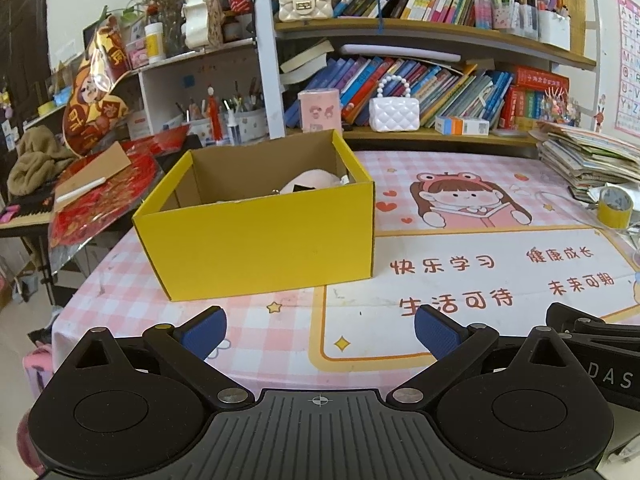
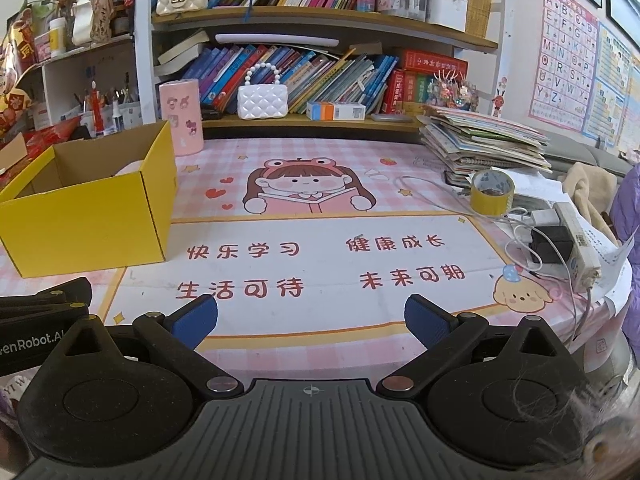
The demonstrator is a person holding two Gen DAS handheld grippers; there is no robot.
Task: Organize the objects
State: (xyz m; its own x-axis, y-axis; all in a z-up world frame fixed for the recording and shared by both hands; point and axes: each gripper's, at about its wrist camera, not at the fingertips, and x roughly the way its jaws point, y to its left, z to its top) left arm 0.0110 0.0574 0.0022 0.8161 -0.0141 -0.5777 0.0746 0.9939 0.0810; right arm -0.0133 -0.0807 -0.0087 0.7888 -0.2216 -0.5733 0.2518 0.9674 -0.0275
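Observation:
A yellow cardboard box stands open on the pink checked desk mat. A pink soft object lies inside it, mostly hidden by the front wall. My left gripper is open and empty, low over the mat just in front of the box. My right gripper is open and empty over the mat's printed text, with the box to its left. Part of the right gripper's body shows at the right edge of the left wrist view.
A roll of yellow tape, a stack of booklets, chargers and cables lie on the right. A pink canister and a white quilted bag stand by the bookshelf at the back. Red decorations lie left of the box.

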